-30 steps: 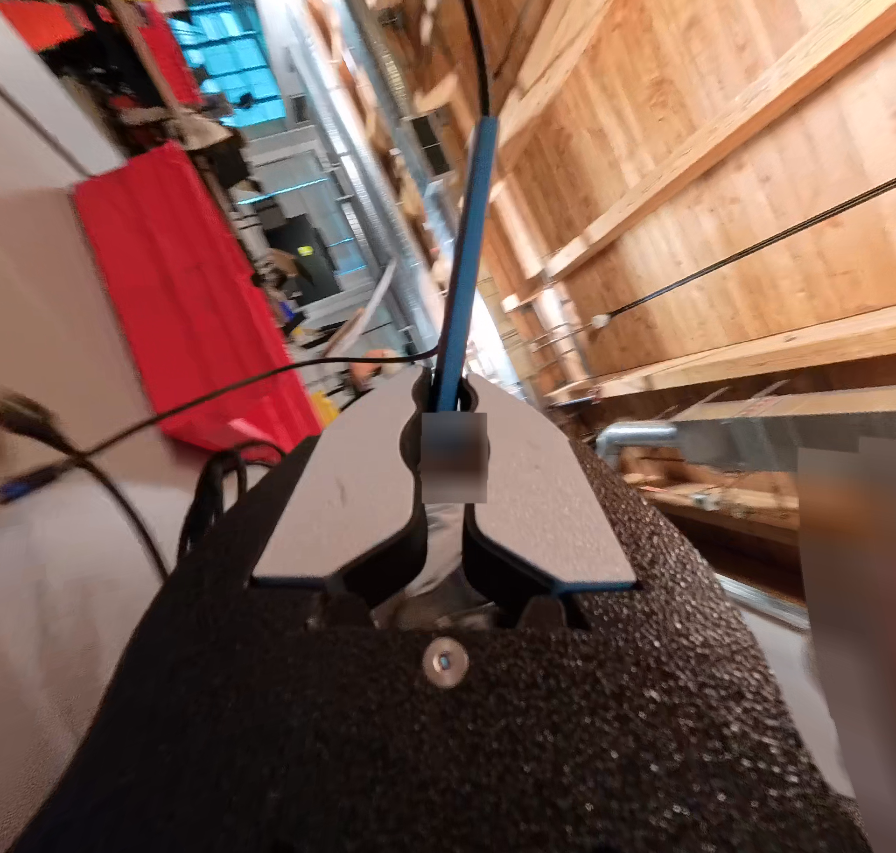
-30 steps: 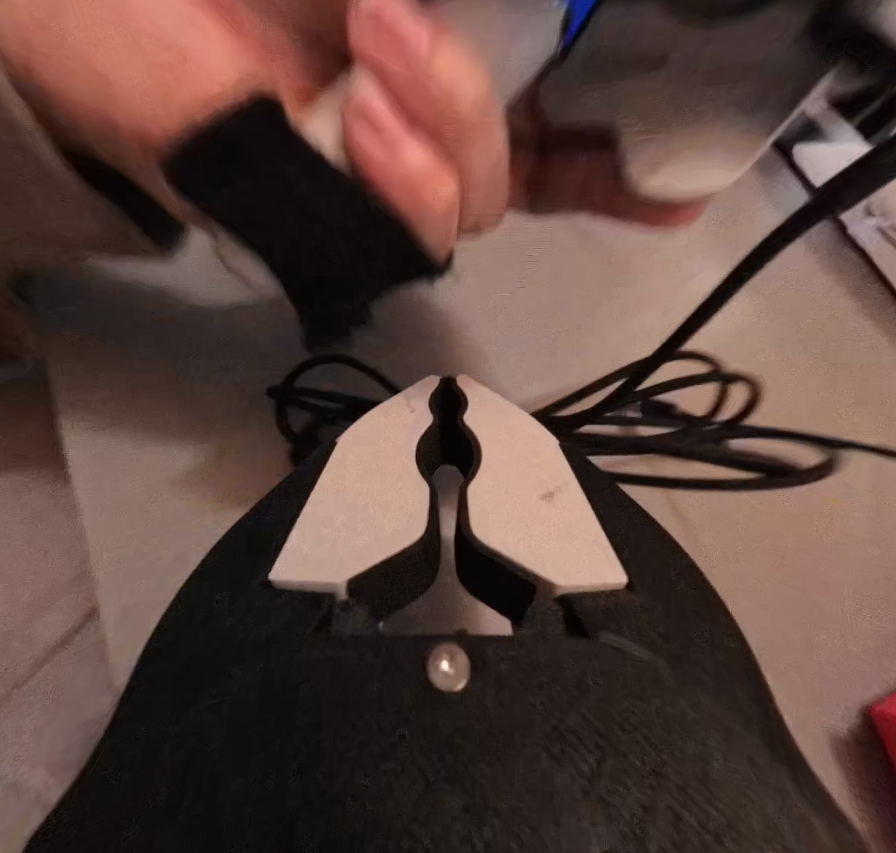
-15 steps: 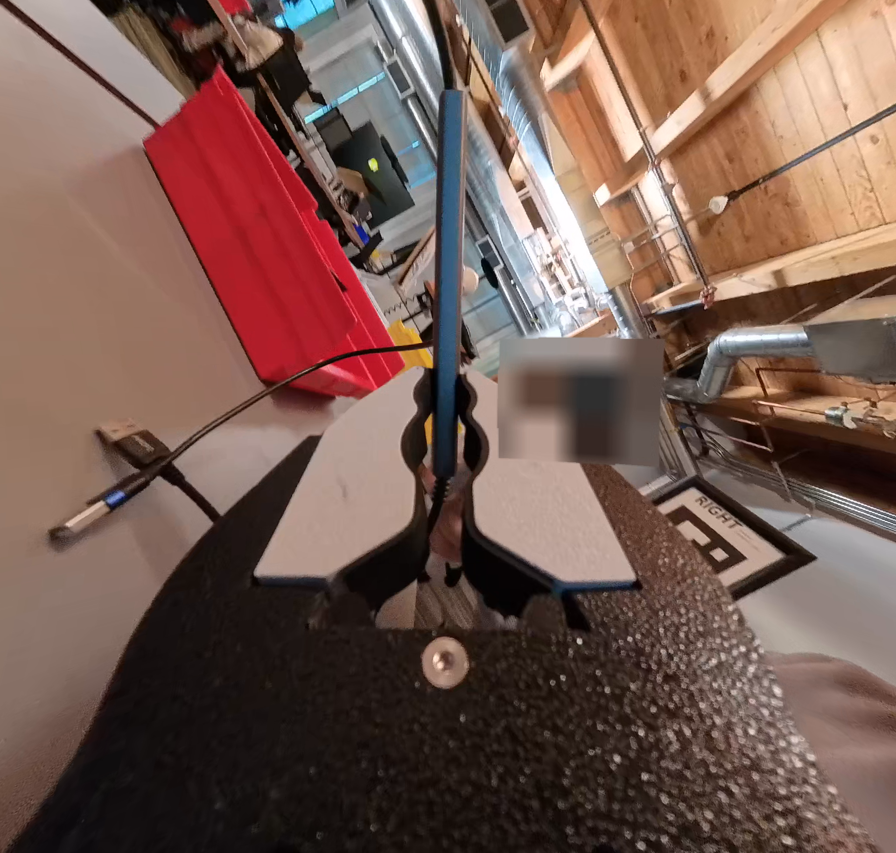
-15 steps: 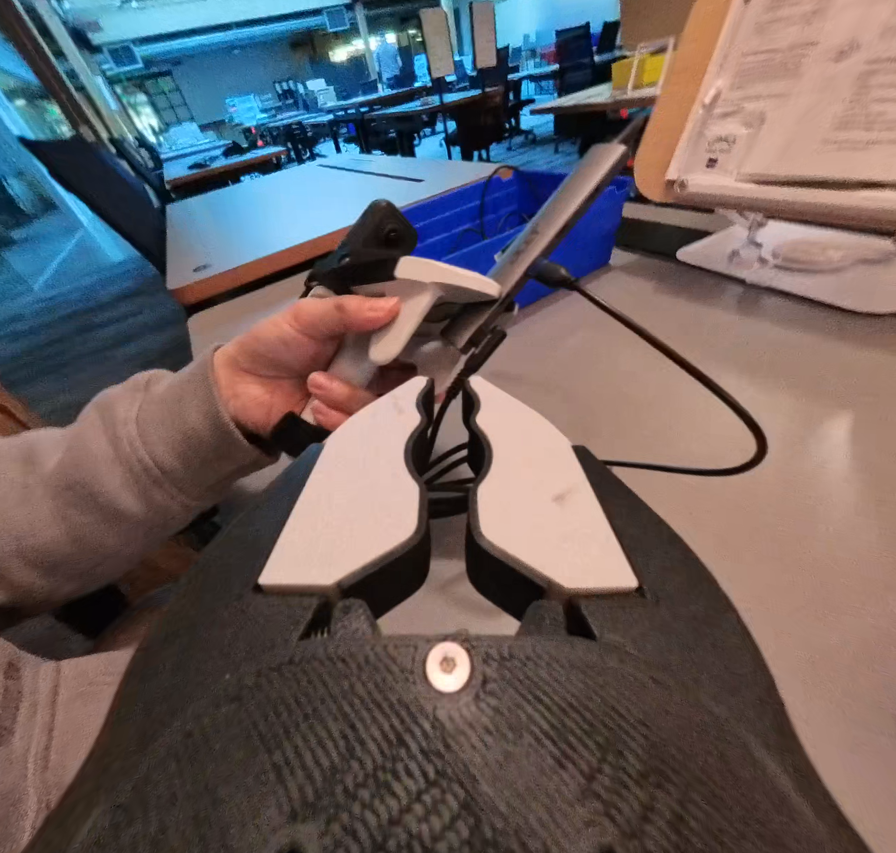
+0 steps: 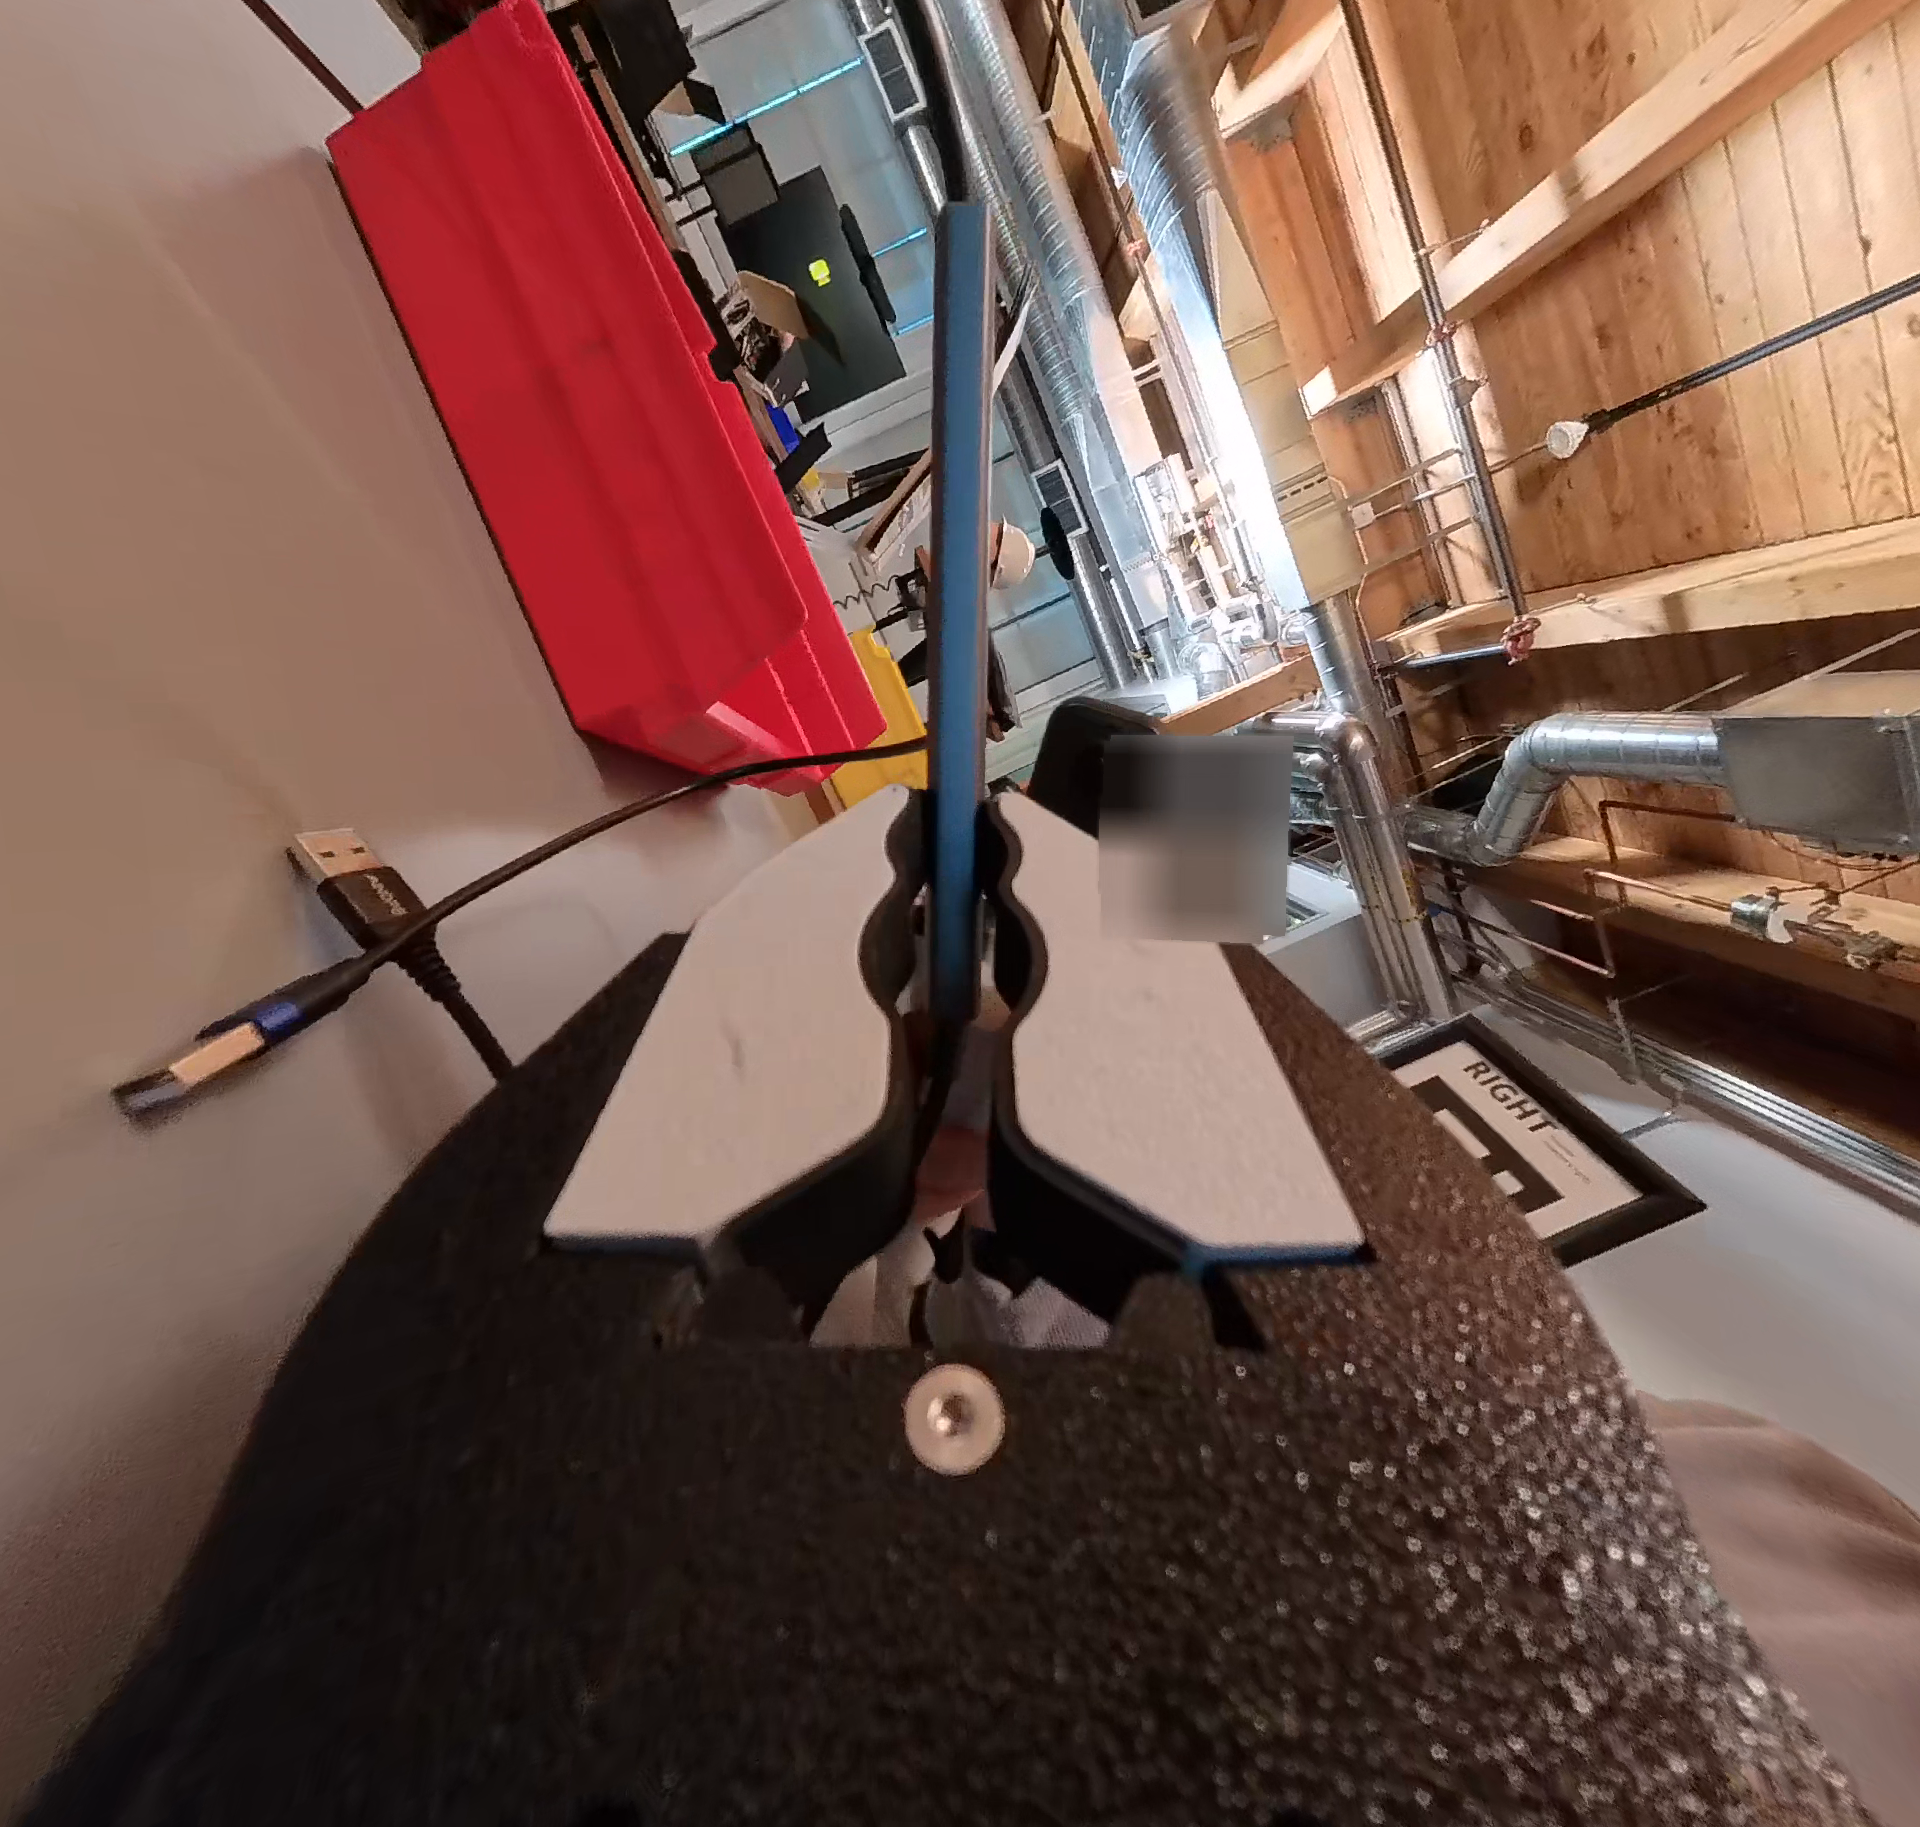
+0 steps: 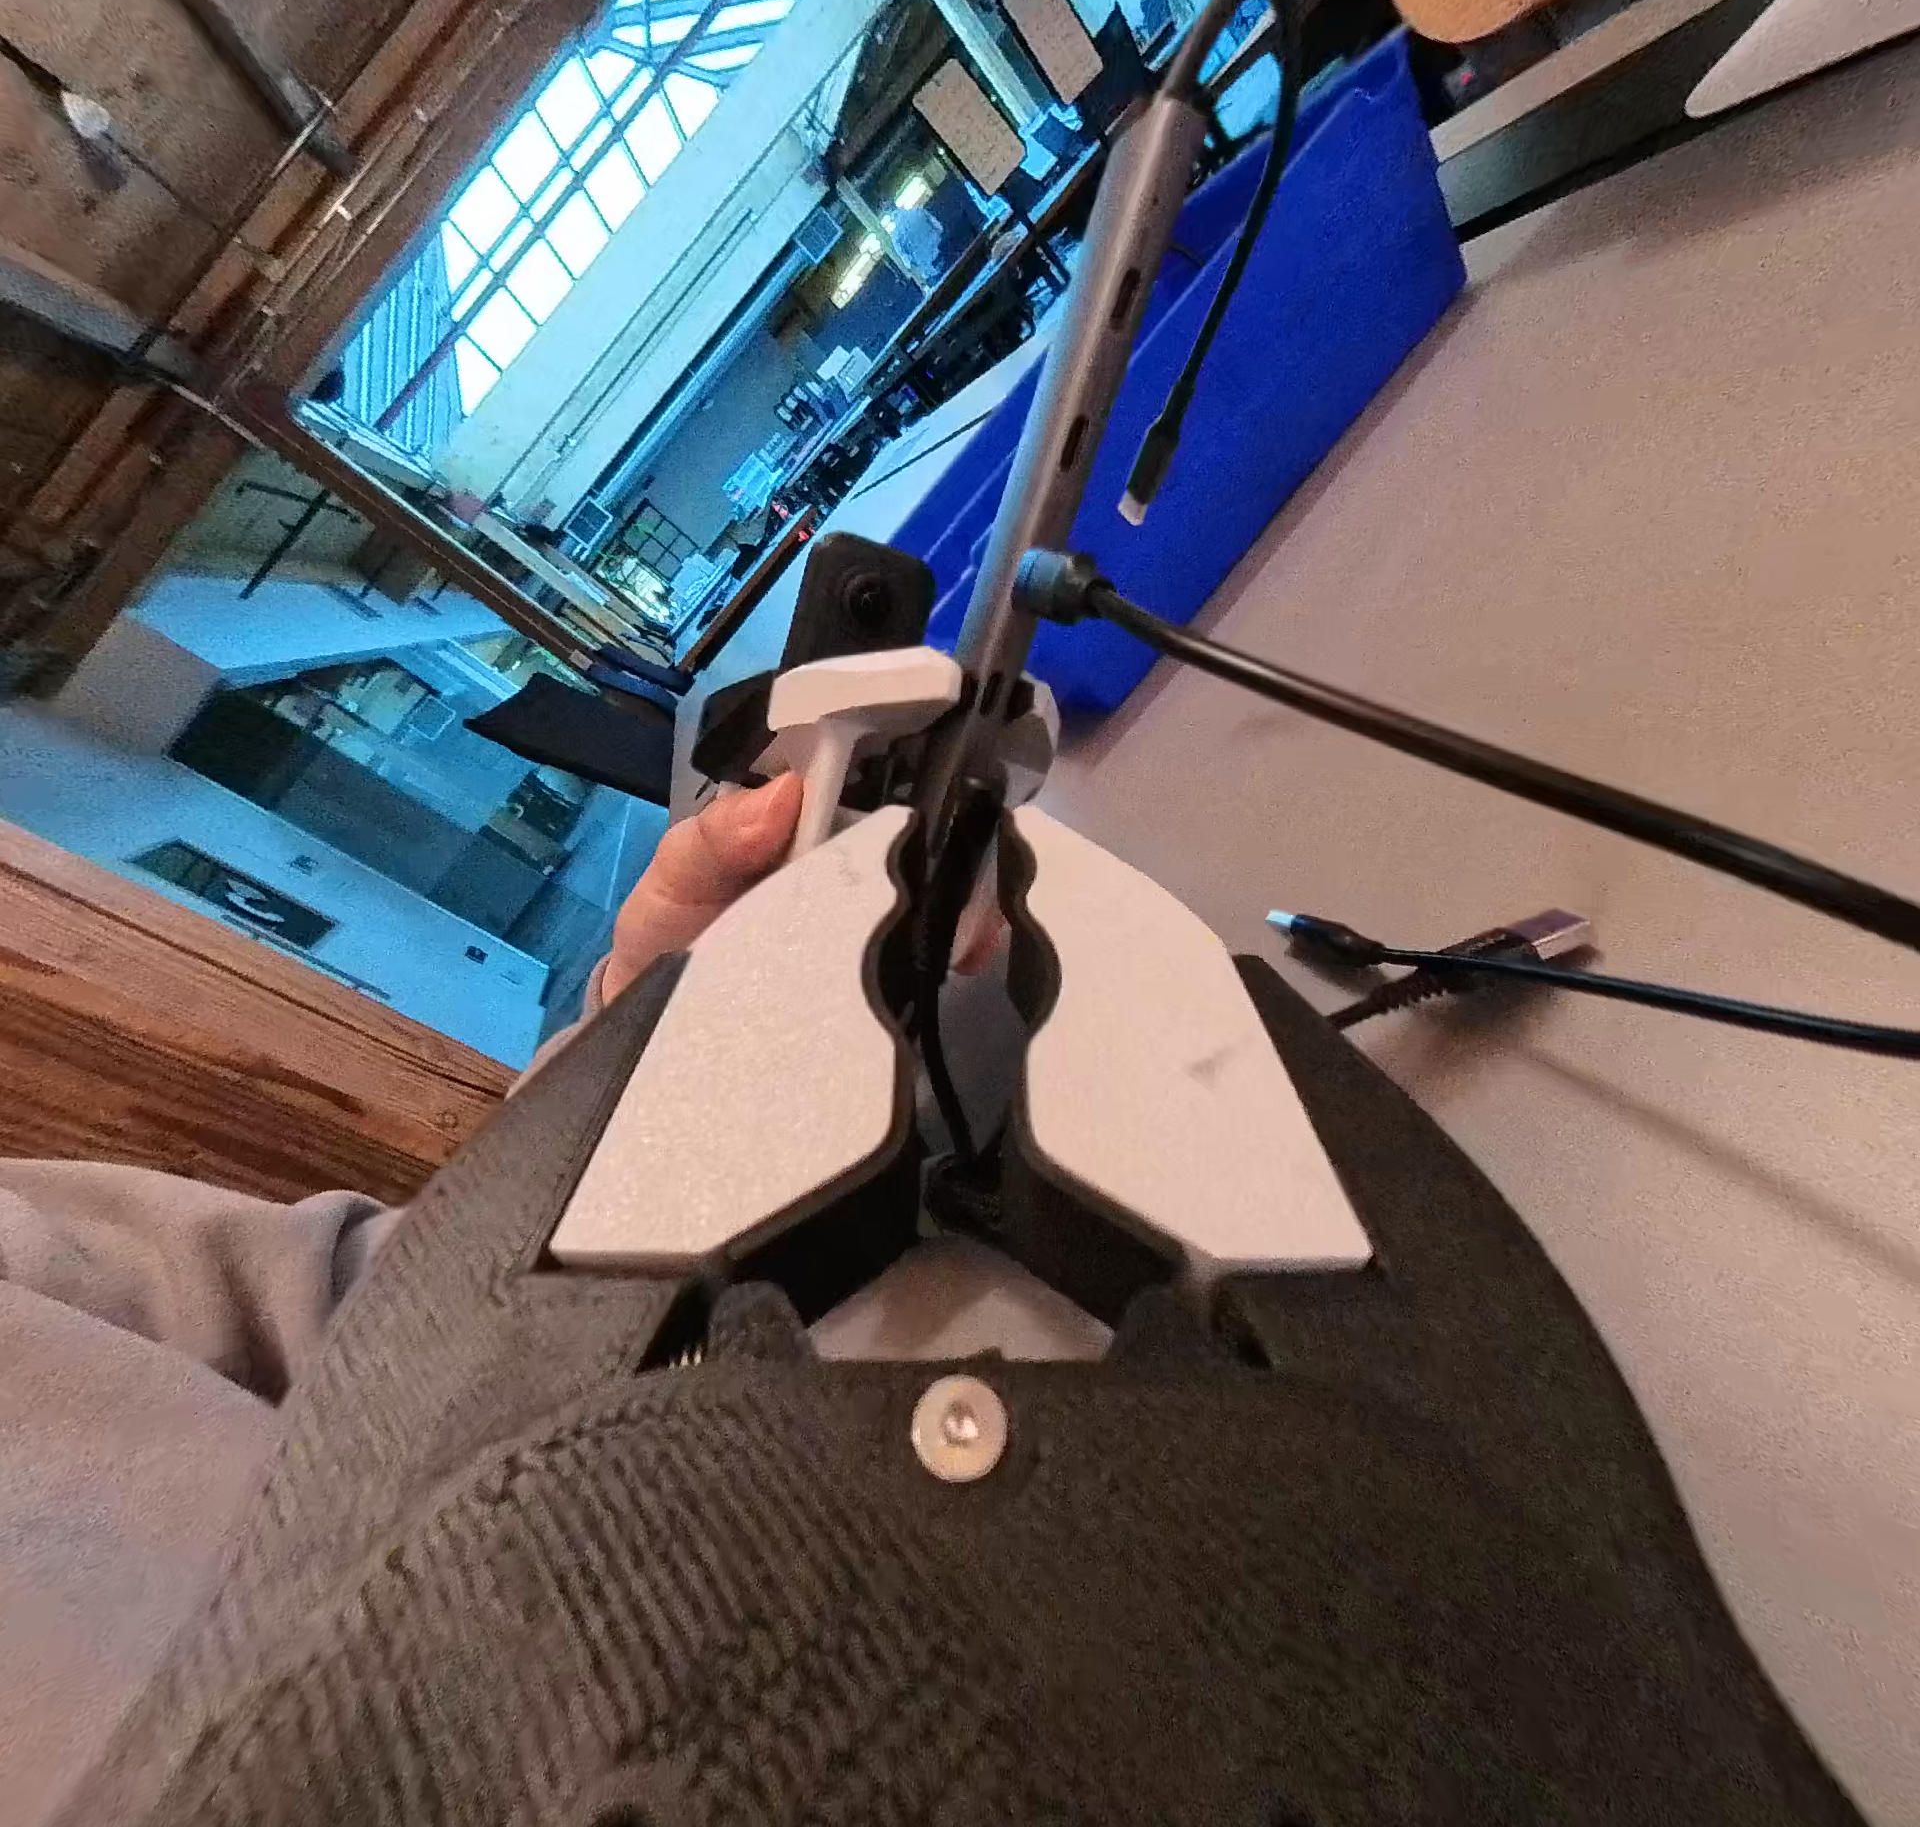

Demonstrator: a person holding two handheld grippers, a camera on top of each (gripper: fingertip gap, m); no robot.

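Observation:
My left gripper (image 5: pixel 958 827) is shut on a slim blue-grey hub (image 5: pixel 958 551) that stands up out of the jaws. In the right wrist view the same hub (image 6: pixel 1091 343) is grey with side ports, held by the left gripper's white fingers (image 6: pixel 873 686) and a hand (image 6: pixel 707 863). A thick black cable (image 6: pixel 1455 738) is plugged into the hub's side. The hub's own short lead ends in a free plug (image 6: pixel 1148 463). My right gripper (image 6: pixel 958 832) is shut on a thin black cable (image 6: pixel 935 1008) right below the hub's lower end.
Two loose USB plugs (image 5: pixel 353 878) (image 5: pixel 197 1060) lie on the grey table (image 5: pixel 156 634), also in the right wrist view (image 6: pixel 1538 936). A red bin (image 5: pixel 582 406) stands behind them. A blue bin (image 6: pixel 1299 323) stands past the hub. A grey sleeve (image 6: pixel 156 1362) is at lower left. My two grippers' fingertips are within a few centimetres of each other.
Both views have tilted. My right gripper has closed in on the hub's lower end with the thin cable in its jaws. The left gripper keeps hold of the hub.

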